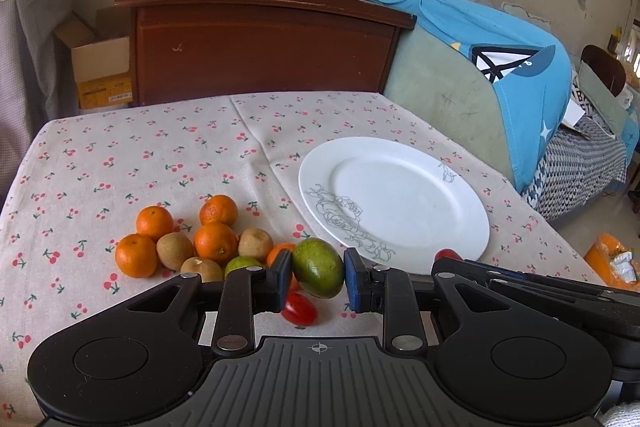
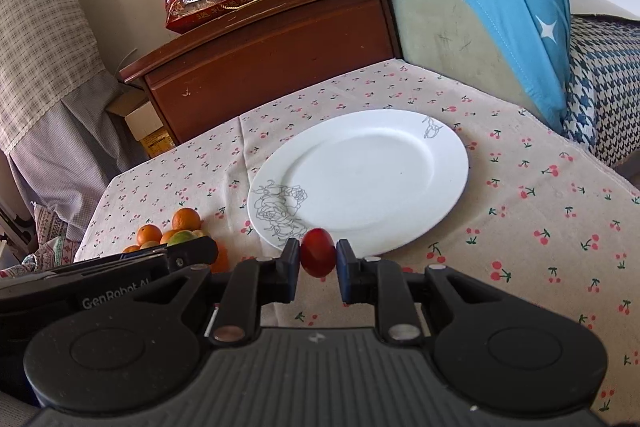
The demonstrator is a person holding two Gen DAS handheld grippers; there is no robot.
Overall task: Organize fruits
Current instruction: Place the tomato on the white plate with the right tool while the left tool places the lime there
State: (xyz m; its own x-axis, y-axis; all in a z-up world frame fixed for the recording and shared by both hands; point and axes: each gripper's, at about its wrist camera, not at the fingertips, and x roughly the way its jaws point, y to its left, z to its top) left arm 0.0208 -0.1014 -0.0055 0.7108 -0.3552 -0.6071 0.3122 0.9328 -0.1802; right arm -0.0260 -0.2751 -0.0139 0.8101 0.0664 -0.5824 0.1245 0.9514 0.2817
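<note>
Gripping a green mango (image 1: 318, 267), left tool (image 1: 318, 273) clamped; right tool (image 2: 318, 261) clamped on red tomato (image 2: 318, 258) near plate (image 2: 440, 163).

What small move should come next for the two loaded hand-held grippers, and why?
Probably carry the right hand-held gripper forward over the white plate and release there. It is shut on a red cherry tomato at the plate's near rim, and nothing lies on the plate. The left hand-held gripper, shut on a green fruit, can follow.
</note>
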